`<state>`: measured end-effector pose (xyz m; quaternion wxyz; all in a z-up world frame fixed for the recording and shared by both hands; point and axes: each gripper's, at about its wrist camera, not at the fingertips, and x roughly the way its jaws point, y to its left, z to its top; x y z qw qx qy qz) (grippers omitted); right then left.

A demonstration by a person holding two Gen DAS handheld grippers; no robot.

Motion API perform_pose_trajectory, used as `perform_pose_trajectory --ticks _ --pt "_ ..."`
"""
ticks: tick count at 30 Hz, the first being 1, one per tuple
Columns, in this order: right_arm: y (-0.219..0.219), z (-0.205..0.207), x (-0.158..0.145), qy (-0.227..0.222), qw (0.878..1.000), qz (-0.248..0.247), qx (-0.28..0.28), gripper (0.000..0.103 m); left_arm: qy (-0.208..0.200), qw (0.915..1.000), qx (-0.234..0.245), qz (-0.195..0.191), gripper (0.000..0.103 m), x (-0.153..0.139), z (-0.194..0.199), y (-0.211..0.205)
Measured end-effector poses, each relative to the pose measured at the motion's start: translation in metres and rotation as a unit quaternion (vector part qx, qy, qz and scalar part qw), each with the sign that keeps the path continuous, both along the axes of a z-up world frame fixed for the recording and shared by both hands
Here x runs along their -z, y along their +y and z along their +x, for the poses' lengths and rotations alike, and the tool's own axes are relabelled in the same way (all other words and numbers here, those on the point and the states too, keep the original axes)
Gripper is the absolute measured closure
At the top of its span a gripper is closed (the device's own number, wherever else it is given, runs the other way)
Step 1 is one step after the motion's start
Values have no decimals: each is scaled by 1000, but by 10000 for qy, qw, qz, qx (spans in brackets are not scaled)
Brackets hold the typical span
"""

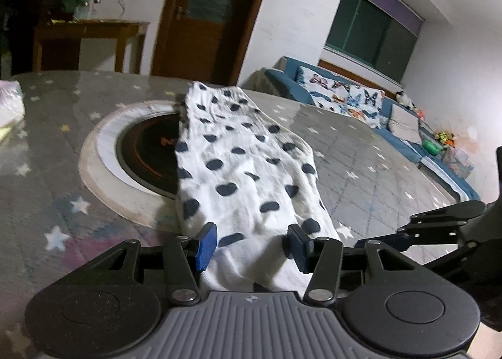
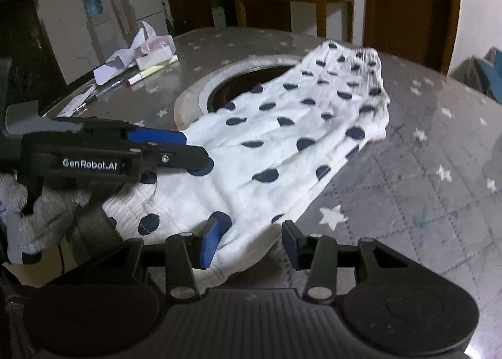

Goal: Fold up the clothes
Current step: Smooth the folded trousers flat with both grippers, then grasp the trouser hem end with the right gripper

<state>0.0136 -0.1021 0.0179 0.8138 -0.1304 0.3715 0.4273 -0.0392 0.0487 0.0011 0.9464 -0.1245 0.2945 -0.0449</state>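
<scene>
A white garment with dark blue dots [image 1: 241, 170] lies stretched across the round table, partly over the inset cooktop; it also shows in the right wrist view [image 2: 291, 139]. My left gripper [image 1: 252, 246] is open, its blue pads either side of the garment's near end. My right gripper [image 2: 249, 239] is open over the garment's near right corner, which hangs at the table edge. The left gripper shows side-on in the right wrist view [image 2: 188, 152], over the garment's left edge. The right gripper's linkage shows in the left wrist view [image 1: 439, 227].
A grey star-patterned table cover [image 1: 360, 170] surrounds a round black cooktop [image 1: 147, 155] with a white ring. Papers, pens and tissue [image 2: 138, 64] lie at the table's far left. A blue sofa [image 1: 360, 101] and a wooden side table [image 2: 295, 4] stand beyond.
</scene>
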Motion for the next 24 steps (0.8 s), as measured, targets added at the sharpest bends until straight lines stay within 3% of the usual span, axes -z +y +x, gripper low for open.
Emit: perform_pose_trajectory --ticks 6,11,18,24 --pt "0 5 -14 -322 9991 263 -118 60 -82 10000 16 6 50 -8 -10 0" --pt "7 12 -7 -259 9986 446 -152 60 89 9999 30 110 52 0 -19 -2" --pt "5 14 17 -94 9998 90 -146 60 290 9994 65 190 52 8 -26 2" --pt "2 21 -2 -269 9992 226 -183 60 31 9998 34 203 52 -10 -27 6"
